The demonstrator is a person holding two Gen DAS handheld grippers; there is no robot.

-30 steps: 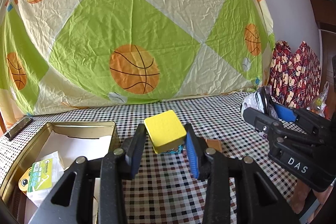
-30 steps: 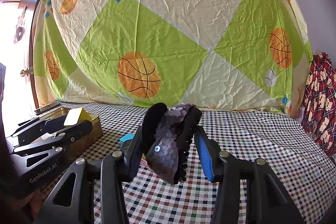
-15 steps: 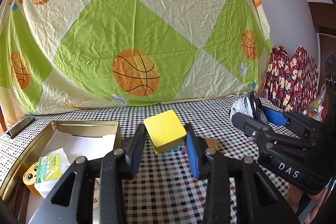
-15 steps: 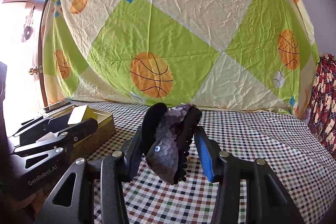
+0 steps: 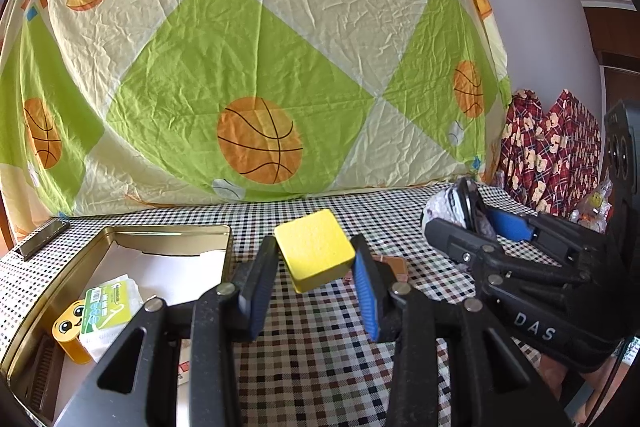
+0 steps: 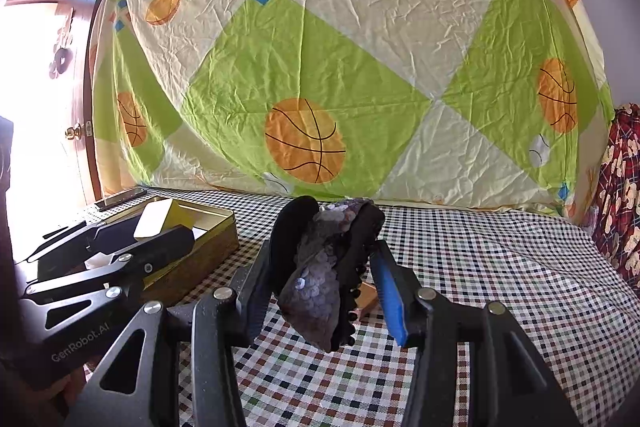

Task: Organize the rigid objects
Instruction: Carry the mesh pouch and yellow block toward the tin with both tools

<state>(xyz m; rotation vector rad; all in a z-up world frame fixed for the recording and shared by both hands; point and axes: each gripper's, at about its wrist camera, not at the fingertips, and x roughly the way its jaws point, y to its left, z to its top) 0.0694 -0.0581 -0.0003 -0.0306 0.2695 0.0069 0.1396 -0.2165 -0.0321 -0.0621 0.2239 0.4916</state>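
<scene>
1. Checked tablecloth (image 5: 320,355) covers the table.
2. Gold tin (image 5: 160,231) sits left, holding small packets.
3. Right gripper (image 6: 324,267) is clamped on a sequined hair claw (image 6: 320,291).
4. Left gripper (image 5: 316,267) squeezes a yellow block (image 5: 314,251), raised just right of the tin.

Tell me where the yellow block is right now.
The yellow block is clamped in the left gripper, held above the checked tablecloth just right of the open gold tin.
</scene>
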